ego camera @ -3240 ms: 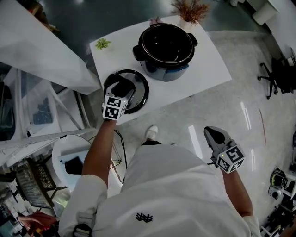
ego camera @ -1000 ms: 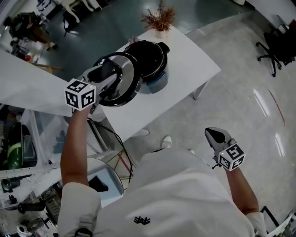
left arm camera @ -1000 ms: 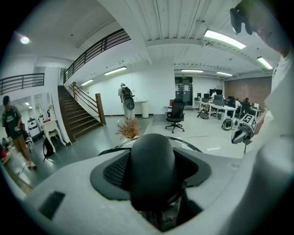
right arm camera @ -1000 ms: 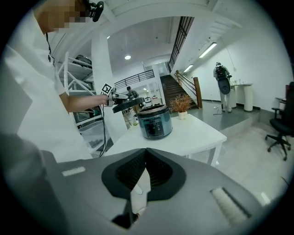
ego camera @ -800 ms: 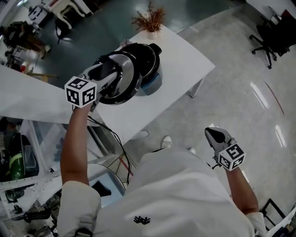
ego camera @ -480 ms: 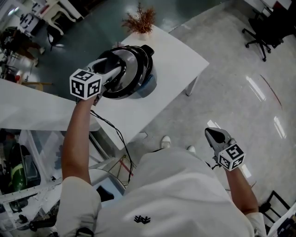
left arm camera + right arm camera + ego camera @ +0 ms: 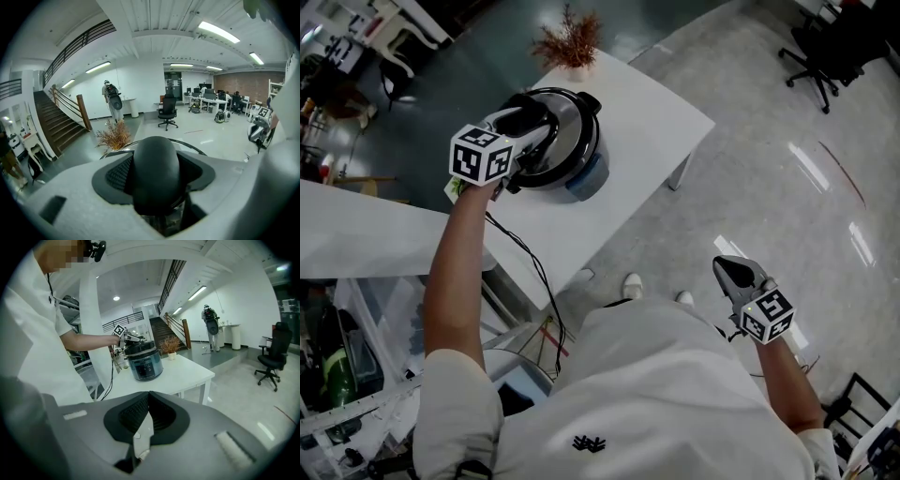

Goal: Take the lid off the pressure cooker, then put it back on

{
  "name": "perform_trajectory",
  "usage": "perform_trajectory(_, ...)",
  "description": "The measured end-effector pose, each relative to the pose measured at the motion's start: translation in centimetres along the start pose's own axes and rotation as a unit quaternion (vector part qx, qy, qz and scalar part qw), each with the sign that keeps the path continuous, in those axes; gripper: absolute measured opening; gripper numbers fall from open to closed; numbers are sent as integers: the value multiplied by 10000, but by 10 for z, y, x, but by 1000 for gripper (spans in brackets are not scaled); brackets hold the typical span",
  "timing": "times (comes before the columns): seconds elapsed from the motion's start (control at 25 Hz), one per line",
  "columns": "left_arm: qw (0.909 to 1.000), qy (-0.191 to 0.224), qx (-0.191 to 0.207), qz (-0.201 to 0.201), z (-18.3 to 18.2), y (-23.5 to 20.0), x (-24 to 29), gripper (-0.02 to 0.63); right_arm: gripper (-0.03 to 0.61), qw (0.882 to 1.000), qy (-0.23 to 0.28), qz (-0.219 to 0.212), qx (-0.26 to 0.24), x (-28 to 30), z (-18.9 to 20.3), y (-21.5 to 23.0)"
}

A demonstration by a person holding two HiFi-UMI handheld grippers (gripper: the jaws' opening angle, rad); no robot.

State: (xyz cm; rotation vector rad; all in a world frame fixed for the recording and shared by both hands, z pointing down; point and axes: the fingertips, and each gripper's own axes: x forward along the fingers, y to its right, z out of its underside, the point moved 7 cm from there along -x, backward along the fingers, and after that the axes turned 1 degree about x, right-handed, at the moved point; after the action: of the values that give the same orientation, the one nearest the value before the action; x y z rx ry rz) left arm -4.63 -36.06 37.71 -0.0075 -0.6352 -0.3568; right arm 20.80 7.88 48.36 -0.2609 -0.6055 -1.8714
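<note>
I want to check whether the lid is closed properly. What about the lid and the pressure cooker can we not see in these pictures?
- Whether the lid sits fully on the pressure cooker: in the head view, the left gripper covers the near rim.
- The lid's rim: in the left gripper view, the handle and the jaws fill the picture.
- The print on the cooker's panel: in the right gripper view, it is too small to read.

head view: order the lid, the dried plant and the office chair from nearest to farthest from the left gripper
1. lid: over the cooker, its handle gripped in the jaws of the left gripper.
2. dried plant: at the far corner of the table, just beyond the cooker.
3. office chair: out on the floor, at the view's upper right.
</note>
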Motion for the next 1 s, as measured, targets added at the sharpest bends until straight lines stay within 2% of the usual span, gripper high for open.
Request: perform_trajectory(1.0, 9995, -123, 27, 275, 11, -15, 25, 284, 14, 9999, -92, 45, 53, 14, -10, 11)
